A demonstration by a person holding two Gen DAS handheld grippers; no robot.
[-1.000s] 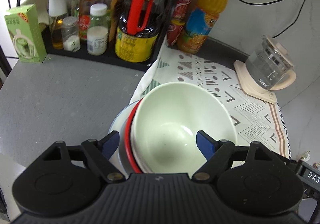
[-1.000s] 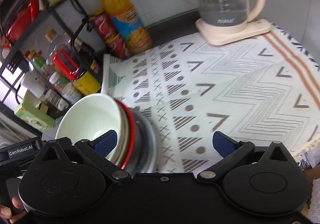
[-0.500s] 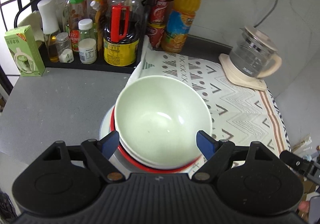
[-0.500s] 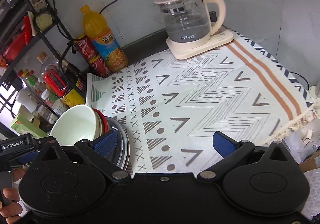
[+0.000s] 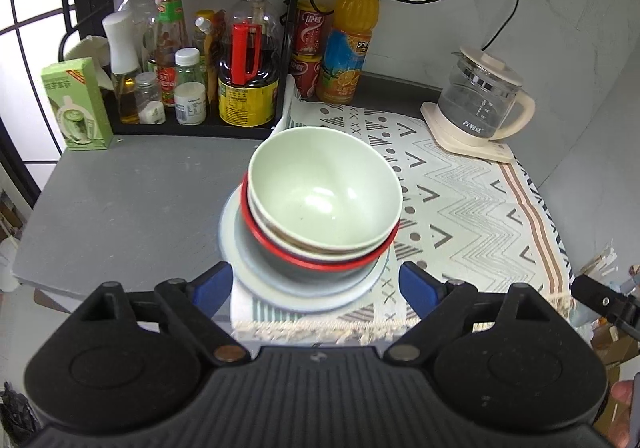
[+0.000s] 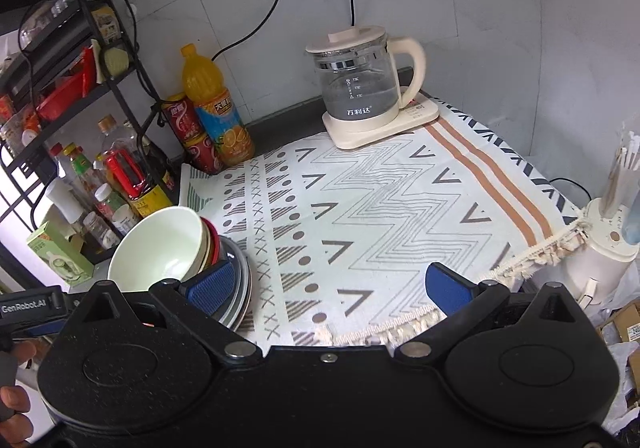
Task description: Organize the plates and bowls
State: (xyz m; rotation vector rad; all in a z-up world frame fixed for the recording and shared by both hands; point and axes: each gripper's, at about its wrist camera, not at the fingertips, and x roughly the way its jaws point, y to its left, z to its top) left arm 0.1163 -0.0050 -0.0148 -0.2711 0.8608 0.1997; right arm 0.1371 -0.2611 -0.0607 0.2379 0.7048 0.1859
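Both of my jaws stand wide apart and grip nothing: my left gripper (image 5: 314, 284) hangs at the bottom of its frame with its blue pads either side of the near edge of the dish stack, not touching it, and my right gripper (image 6: 330, 284) sits low over the cloth, its left pad just in front of the same stack. Between my left fingers, centre frame, a pale green bowl (image 5: 324, 187) nests in a cream bowl, which sits in a red-rimmed grey bowl (image 5: 320, 262), all resting on a pale blue-white plate (image 5: 304, 294). From my right view that stack (image 6: 160, 248) leans at lower left. It rests on the left edge of a white cloth with grey zigzag and triangle patterns (image 6: 380, 215), beside the bare grey countertop (image 5: 128, 199). Further back, at upper left, a black wire rack (image 5: 184, 123) holds sauce bottles; an orange juice bottle (image 5: 348, 43) and red cans (image 5: 310, 55) stand beside it. At upper right a glass kettle on a cream base (image 5: 478, 103) sits on the cloth's far corner.
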